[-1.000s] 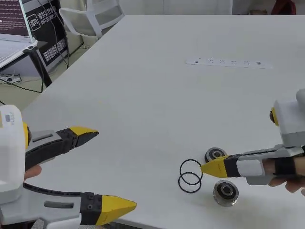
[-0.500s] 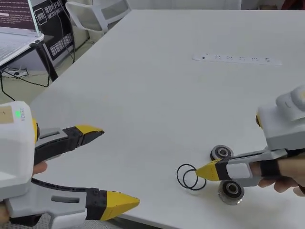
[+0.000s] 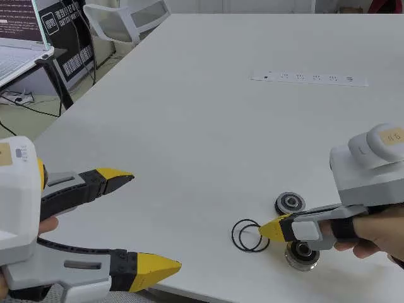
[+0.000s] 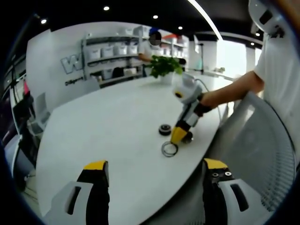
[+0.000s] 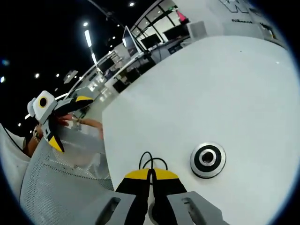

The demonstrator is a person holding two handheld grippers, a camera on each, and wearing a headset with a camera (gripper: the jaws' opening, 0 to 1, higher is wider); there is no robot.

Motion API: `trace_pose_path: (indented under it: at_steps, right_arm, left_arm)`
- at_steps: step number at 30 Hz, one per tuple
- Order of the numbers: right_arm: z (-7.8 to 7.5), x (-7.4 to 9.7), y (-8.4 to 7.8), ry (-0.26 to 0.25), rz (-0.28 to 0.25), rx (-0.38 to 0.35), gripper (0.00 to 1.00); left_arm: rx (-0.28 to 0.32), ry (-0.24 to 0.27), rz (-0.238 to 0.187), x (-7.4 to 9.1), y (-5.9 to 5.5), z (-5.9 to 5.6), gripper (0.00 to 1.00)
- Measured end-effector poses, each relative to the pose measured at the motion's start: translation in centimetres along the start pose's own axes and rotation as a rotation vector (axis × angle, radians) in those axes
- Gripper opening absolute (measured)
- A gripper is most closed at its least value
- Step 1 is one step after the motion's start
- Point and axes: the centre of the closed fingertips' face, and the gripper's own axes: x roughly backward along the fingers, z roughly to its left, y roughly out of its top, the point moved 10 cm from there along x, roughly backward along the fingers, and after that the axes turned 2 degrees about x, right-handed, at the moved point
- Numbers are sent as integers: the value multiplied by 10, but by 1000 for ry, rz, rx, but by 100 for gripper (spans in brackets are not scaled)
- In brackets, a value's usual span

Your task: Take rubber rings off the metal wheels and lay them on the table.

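rubber rings [image 3: 249, 236] laid overlapping near the near edge of the tabletop [image 3: 208, 126] | right tongs [image 3: 265, 230] pressed together, tip at rings | left tongs [image 3: 153, 222] held wide

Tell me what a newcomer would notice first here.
The right gripper, jaws shut, points its yellow tip at two overlapping black rings near the front edge of the table, with a wheel beyond it and a second wheel on its near side. The left gripper hangs wide open at lower left.
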Motion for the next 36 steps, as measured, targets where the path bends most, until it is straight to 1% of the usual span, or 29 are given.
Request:
trace_pose_path:
  at_steps: [3,6,10,15,18,21,23,25,26,28,29,32,33,36]
  right_arm:
    - [1,-3,-2,-8,22,23,1]
    - [0,-5,-2,-21,40,59,8]
    - [-2,-4,-1,-21,40,65,9]
    - [-3,3,0,-34,21,63,11]
    - [-6,7,0,-39,0,56,10]
    - [-9,16,3,-57,-34,70,10]
    - [-10,21,5,-61,-60,81,10]
    - [-13,28,7,-75,-103,95,10]
    - [-13,30,8,-78,-110,96,10]
    - [-20,39,10,-109,-170,75,10]
    - [-23,44,10,-115,-198,64,9]
    - [-31,56,9,-127,-244,44,10]
    - [-33,59,9,-128,-252,43,10]
    - [-41,69,5,-127,-281,26,11]
  left_arm:
    - [2,-4,6,0,0,0,83]
    - [-1,-3,9,0,-1,0,82]
    - [0,3,8,0,-1,0,82]
    - [-1,4,12,0,-1,1,81]
    - [-3,-7,23,-1,-2,0,81]
    - [-8,-13,27,-1,-2,0,81]
    - [-4,-14,13,1,0,0,81]
    - [3,-5,4,3,1,1,81]
    - [0,-2,3,3,2,1,81]
    - [-5,3,-2,5,5,1,81]
    - [-7,3,-2,6,6,2,81]
    - [-17,5,0,8,12,4,82]
    - [-23,3,-2,8,14,5,82]
    - [-44,-24,-17,4,25,6,81]
